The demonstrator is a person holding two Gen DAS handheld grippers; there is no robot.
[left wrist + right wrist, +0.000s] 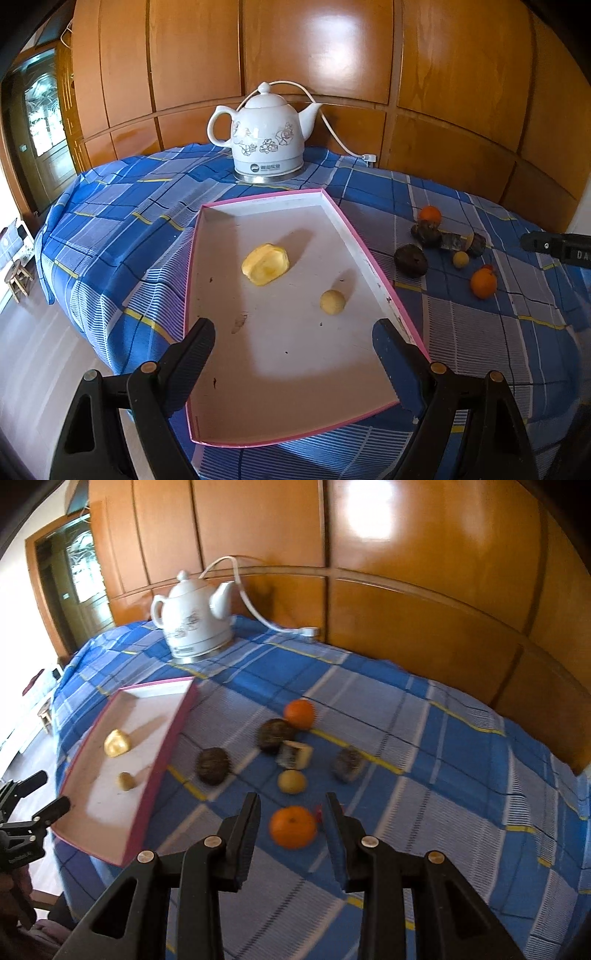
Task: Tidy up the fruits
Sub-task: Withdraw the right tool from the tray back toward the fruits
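Right gripper spread wide, fingers either side of near orange on the plaid cloth, not yet clamped. Left gripper wide open, empty, over near end of pink-rimmed tray. In tray: small yellow ball fruit, then yellow fruit piece. On cloth beyond: yellow round fruit, dark brown fruits, far orange. White ceramic kettle at back.

A blue, grey and white checked cloth with thin yellow lines covers the table. The tray is white inside with a pink rim, holding two yellow fruits. The white kettle bears a grey flower pattern; both oranges are bright orange.
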